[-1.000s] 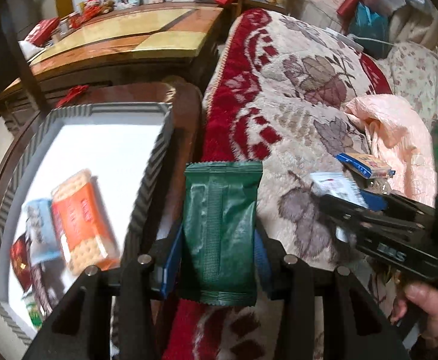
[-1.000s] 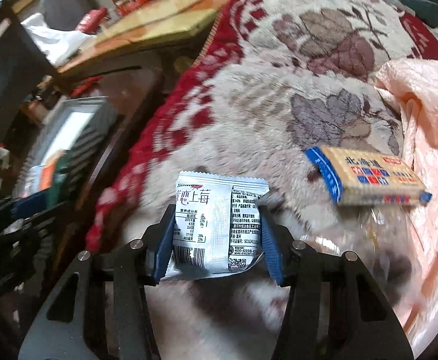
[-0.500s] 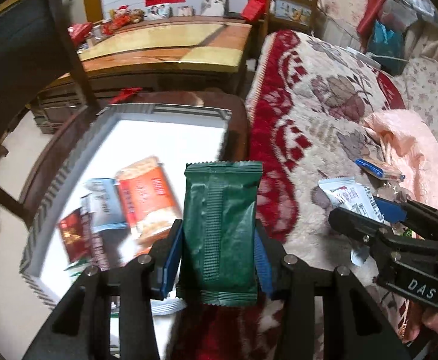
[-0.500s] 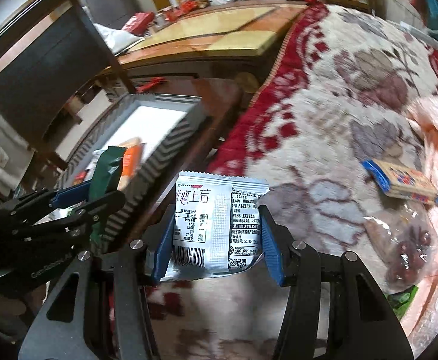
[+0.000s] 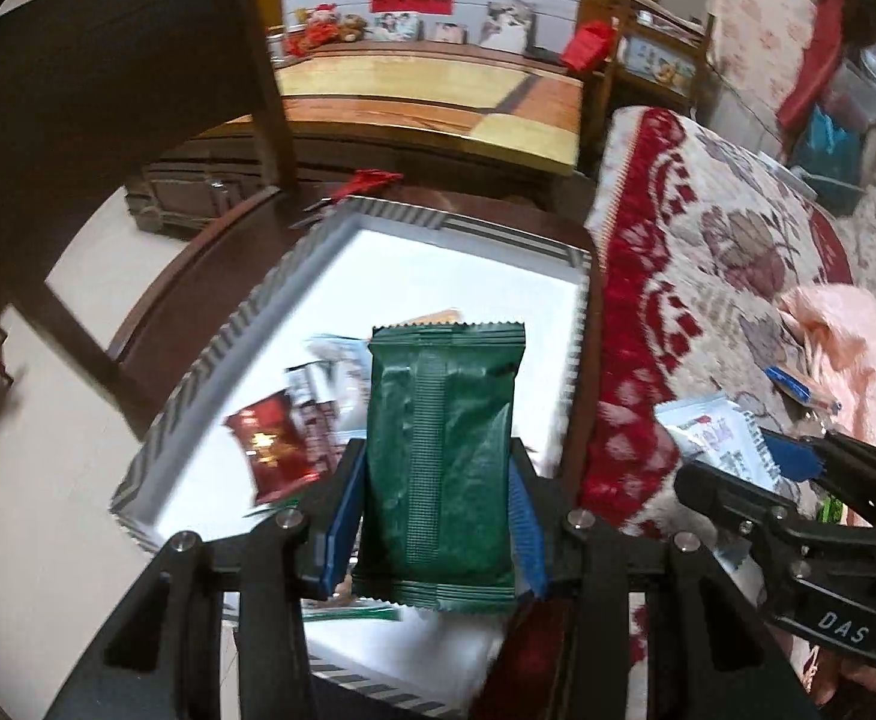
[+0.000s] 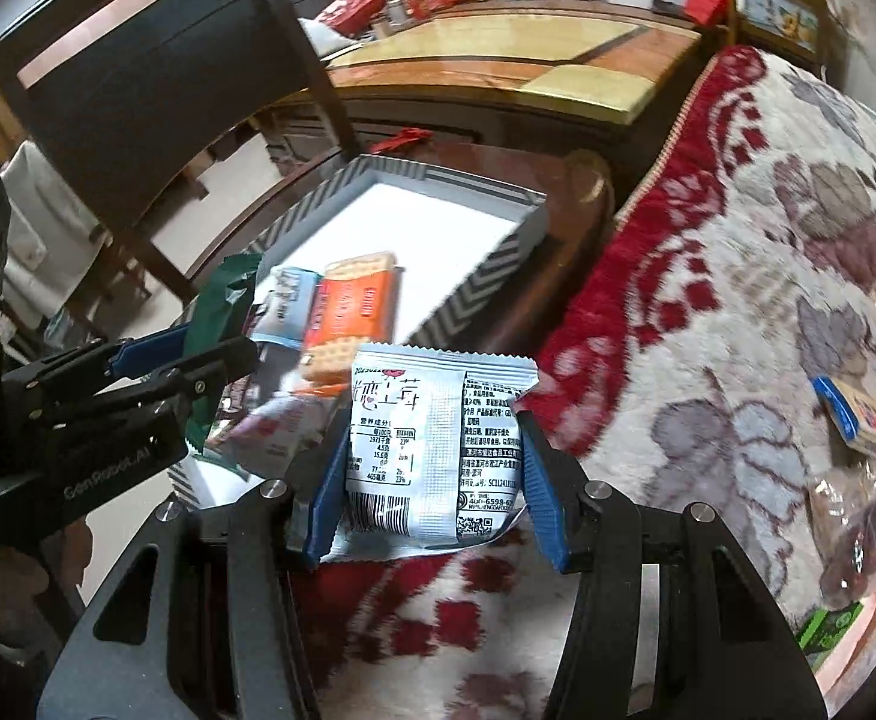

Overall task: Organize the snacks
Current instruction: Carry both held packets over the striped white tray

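My left gripper is shut on a dark green snack packet and holds it above the white box with the striped rim. The box holds a red packet and other snacks. My right gripper is shut on a white snack packet above the red and cream blanket, beside the box's right wall. An orange cracker pack lies in the box. In the right wrist view the left gripper sits at the left over the box.
The box rests on a dark wooden stool next to the blanket-covered sofa. A blue and tan biscuit pack and a clear bag of dark snacks lie on the blanket. A dark chair and a wooden table stand behind.
Both grippers have moved left, from over the blanket toward the box, each still holding its packet. The green packet is now above the box's contents.
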Available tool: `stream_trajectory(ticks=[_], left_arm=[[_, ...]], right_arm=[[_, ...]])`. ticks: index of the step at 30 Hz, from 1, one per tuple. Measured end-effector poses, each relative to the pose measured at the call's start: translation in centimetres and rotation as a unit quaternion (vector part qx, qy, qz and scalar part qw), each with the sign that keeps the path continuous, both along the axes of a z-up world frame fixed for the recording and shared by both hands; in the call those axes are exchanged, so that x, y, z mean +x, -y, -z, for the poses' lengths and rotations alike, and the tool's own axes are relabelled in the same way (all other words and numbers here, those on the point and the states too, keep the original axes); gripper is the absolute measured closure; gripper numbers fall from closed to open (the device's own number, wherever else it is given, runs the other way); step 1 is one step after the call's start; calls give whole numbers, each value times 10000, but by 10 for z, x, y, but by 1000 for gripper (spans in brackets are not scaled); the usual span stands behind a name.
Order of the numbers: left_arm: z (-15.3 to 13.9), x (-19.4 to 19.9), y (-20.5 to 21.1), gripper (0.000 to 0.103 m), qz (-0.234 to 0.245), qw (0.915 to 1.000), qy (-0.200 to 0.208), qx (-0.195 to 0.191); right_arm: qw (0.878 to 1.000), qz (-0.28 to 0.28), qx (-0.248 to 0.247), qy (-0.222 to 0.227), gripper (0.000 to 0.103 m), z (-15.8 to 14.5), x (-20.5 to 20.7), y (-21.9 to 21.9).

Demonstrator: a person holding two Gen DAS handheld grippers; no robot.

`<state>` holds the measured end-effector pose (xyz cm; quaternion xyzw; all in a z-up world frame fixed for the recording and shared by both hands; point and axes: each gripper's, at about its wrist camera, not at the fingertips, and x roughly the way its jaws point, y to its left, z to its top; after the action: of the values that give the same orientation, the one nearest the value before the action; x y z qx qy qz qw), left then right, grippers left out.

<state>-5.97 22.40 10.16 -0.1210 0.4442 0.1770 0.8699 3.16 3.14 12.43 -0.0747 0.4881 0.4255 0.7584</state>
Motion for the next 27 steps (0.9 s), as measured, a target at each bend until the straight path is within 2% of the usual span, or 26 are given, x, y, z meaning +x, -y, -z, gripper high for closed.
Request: stream_trajectory(ticks=[11,27], left_arm=[[9,-15,-35,57,-483,9988,-24,-91],[23,-20,-55,57,-741,9971,-112,-106]], right_arm=[[9993,-345,-86,67,51,-4,-7,-37],[9977,-636,-228,84,52,5,-14,-77]])
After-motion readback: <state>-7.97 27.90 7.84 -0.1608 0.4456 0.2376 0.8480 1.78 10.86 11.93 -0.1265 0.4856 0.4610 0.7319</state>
